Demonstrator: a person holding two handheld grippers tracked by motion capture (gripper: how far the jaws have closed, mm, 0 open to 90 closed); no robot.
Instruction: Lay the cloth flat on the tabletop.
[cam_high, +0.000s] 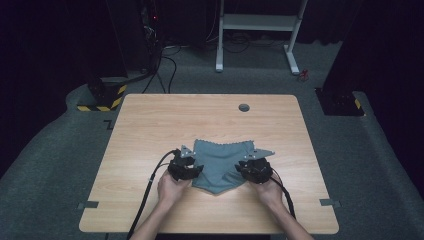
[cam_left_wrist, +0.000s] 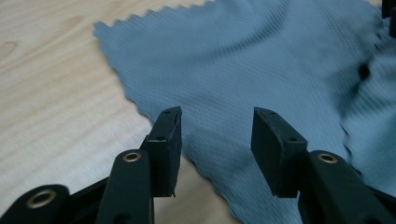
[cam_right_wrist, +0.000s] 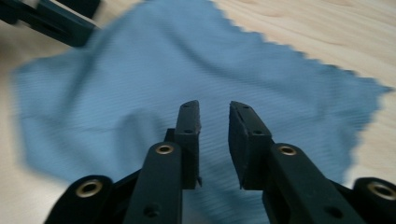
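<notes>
1. The cloth (cam_high: 220, 162) lies flat on the table (cam_high: 150, 125), between the grippers
2. Left gripper (cam_left_wrist: 215, 135): jaws well apart, holding nothing
3. Right gripper (cam_right_wrist: 214, 140): jaws narrowly apart, seemingly empty despite blur
4. Pinch opposite edges evenly and lift together to avoid bunching

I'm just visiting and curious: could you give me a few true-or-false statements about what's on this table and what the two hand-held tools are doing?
1. A grey-blue cloth lies on the wooden table. True.
2. The left tool is clamped shut on the cloth. False: its jaws stand apart, with nothing pinched between them.
3. The cloth's edge is cut in a zigzag. True.
4. The right tool holds a cup. False: its jaws are open over the cloth and hold nothing.
5. The two tools sit at opposite sides of the cloth. True.
</notes>
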